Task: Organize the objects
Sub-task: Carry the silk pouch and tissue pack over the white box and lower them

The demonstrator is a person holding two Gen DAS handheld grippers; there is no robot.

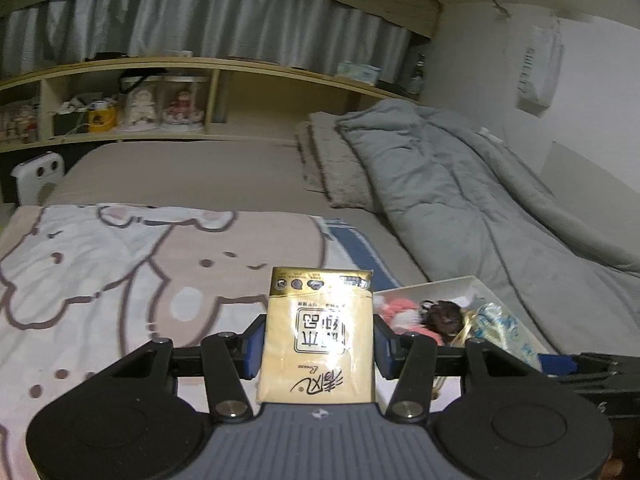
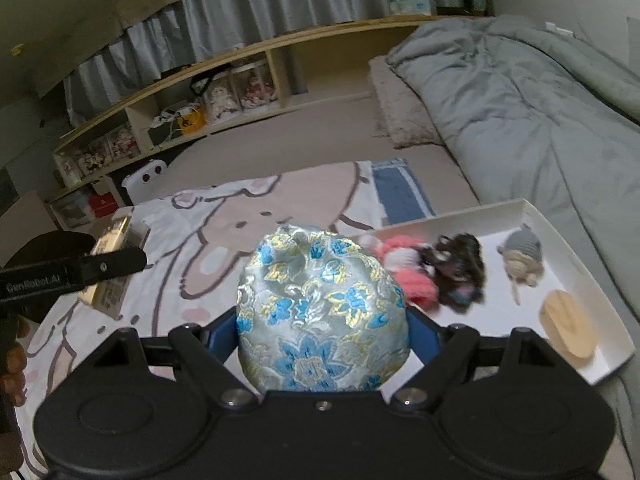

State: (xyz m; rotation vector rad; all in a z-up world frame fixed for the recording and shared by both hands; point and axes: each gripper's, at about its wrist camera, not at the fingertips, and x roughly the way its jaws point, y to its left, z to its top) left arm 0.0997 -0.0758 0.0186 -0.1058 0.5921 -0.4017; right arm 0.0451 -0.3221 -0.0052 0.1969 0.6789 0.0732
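Between the blue pads of the left gripper (image 1: pixel 318 346) a yellow tissue pack (image 1: pixel 318 336) stands clamped by its long sides, print upside down, carried above the cartoon-print blanket (image 1: pixel 120 272). The right gripper (image 2: pixel 322 330) is clenched on a rounded brocade pouch (image 2: pixel 320 312) with blue flowers — soft, and bulging past the pads on both sides.

Both loads hang near the white tray (image 2: pixel 528 210), which lies on the bed beside the grey duvet (image 2: pixel 540 100) and already holds a pink knitted toy (image 2: pixel 404 268), a dark furry item (image 2: pixel 460 268), a small crocheted doll (image 2: pixel 522 258) and a wooden disc (image 2: pixel 566 328).

Judgement: the step is delivery into the tray. Free floor shows only toward its near side; lower the pouch there first, release once it rests, then bring the pack in flat — not on end, or it may topple.
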